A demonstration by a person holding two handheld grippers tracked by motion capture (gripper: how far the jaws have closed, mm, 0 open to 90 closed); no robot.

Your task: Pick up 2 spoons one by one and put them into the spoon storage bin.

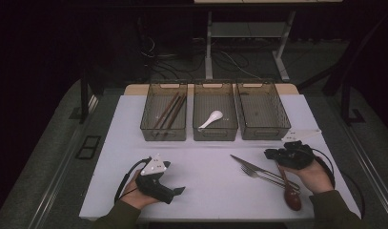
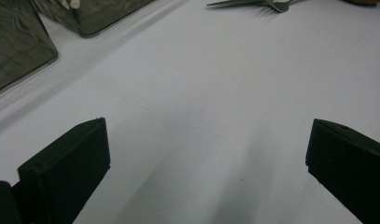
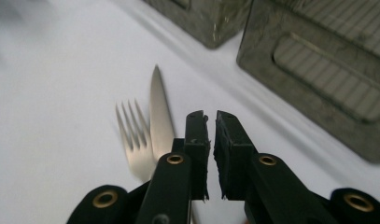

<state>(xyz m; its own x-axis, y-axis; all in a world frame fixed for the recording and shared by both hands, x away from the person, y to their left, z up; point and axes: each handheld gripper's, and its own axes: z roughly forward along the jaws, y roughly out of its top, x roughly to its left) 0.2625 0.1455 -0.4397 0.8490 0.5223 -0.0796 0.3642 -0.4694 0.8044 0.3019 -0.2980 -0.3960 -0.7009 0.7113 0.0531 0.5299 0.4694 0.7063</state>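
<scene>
Two grippers are in our hands at the white surface (image 1: 206, 176). Our right gripper (image 3: 211, 122) has its black jaws almost together, a thin slit between the pads and nothing in it. Since no thing sits between them, it holds nothing. From above, the right gripper (image 1: 270, 153) hovers over the handles of the cutlery at the right of the surface. Just left of its jaws in the right gripper view lie the silver metal fork (image 3: 134, 140) and the silver metal table knife (image 3: 158, 114), side by side and touching or nearly so, tips pointing away from us. Seen from above, the fork (image 1: 258, 174) and knife (image 1: 246, 164) lie slantwise, with a dark brown wooden spoon (image 1: 291, 195) beside them, its bowl toward the near edge.

Our left gripper (image 2: 206, 154) has its jaws wide apart over bare surface, holding nothing; from above it rests low at the left (image 1: 179, 190).

Three smoky translucent plastic bins stand in a row at the far side: the left bin (image 1: 148, 125) holds brown wooden chopsticks (image 1: 170, 110), the middle bin (image 1: 197, 131) a white ceramic soup spoon (image 1: 211, 118), and the right bin (image 1: 283, 125) shows nothing we can make out.
</scene>
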